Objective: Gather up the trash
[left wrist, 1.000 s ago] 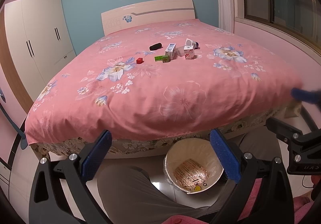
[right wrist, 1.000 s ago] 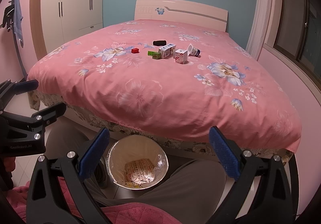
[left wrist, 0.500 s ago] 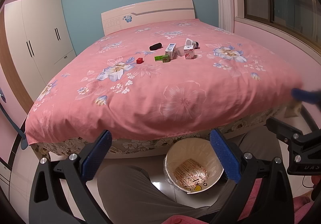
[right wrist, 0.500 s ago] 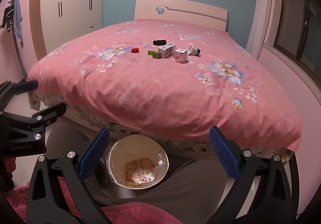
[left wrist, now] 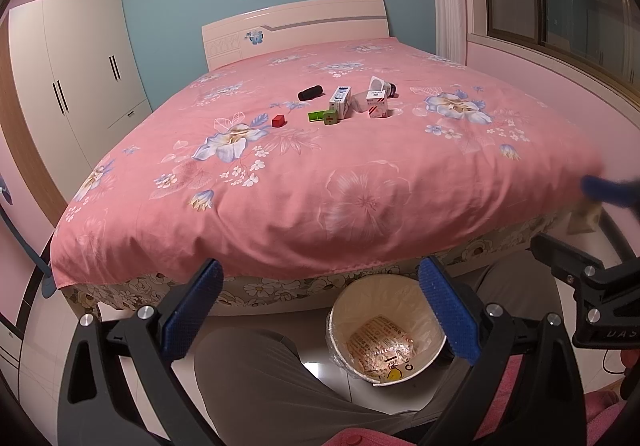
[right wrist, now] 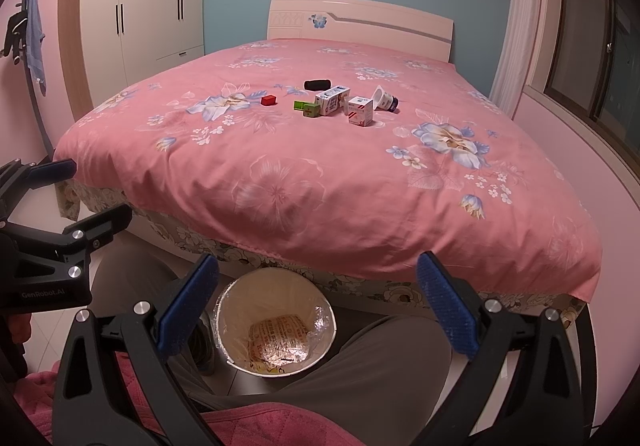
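Bed with pink floral duvet (left wrist: pixel 360 182) carries a loose cluster near its middle: small red cube (left wrist: pixel 278 121) apart on the left, black cylinder (left wrist: pixel 310 92) behind, green box (left wrist: pixel 323 116), white-blue carton (left wrist: pixel 340 101), red-white carton (left wrist: pixel 377 107), tipped white cup (left wrist: pixel 380 85). Tiled floor (left wrist: pixel 316 360) at the bed's foot: round white lined bin (left wrist: pixel 386 328) with crumpled wrappers inside.

Small trash cluster mid-bed: black cylinder (left wrist: pixel 310 92), red cube (left wrist: pixel 278 121), green carton (left wrist: pixel 322 116), two white cartons (left wrist: pixel 340 100) (left wrist: pixel 377 106), tipped white cup (left wrist: pixel 378 85). Round white plastic-lined bin (left wrist: pixel 431 354) on floor, crumpled wrapper (right wrist: pixel 282 340) inside.
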`<control>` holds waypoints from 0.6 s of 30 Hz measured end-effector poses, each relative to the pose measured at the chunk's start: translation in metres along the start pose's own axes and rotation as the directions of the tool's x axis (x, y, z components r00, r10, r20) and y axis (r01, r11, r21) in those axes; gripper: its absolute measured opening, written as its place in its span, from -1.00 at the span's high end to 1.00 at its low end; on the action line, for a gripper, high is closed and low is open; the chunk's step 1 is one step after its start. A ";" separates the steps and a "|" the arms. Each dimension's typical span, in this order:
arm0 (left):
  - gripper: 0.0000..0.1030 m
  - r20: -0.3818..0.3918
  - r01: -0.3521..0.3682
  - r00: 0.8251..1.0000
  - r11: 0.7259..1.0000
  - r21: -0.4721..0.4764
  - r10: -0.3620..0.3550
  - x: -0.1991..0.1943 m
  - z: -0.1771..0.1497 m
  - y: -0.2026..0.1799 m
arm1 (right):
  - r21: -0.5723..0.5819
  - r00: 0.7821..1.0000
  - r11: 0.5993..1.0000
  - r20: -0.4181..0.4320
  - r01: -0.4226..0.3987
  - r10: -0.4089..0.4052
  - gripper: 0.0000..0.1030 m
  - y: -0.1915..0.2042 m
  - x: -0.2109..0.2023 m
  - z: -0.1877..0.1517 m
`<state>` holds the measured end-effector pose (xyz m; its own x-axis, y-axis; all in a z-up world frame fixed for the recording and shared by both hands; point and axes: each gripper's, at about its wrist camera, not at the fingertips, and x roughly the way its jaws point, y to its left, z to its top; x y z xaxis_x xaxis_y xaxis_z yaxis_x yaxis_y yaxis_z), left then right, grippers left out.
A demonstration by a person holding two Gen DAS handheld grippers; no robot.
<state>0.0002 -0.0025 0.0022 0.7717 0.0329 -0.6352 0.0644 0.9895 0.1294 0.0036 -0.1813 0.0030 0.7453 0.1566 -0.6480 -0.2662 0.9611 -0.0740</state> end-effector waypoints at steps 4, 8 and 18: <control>-0.93 -0.001 0.001 1.000 1.000 0.000 -0.001 0.000 0.000 0.000 | -0.003 1.000 1.000 -0.001 0.000 0.000 -0.87 0.000 -0.001 0.000; -0.93 -0.001 0.001 1.000 1.000 -0.001 -0.001 0.000 0.000 -0.001 | -0.001 1.000 1.000 0.000 0.001 -0.001 -0.87 0.000 -0.002 0.001; -0.93 -0.006 0.004 1.000 1.000 -0.001 -0.004 -0.001 0.000 0.003 | -0.001 1.000 1.000 0.001 0.002 -0.002 -0.87 0.000 -0.001 0.000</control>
<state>-0.0003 0.0002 0.0029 0.7676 0.0296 -0.6402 0.0670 0.9897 0.1262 0.0030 -0.1818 0.0033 0.7465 0.1549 -0.6471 -0.2654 0.9611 -0.0761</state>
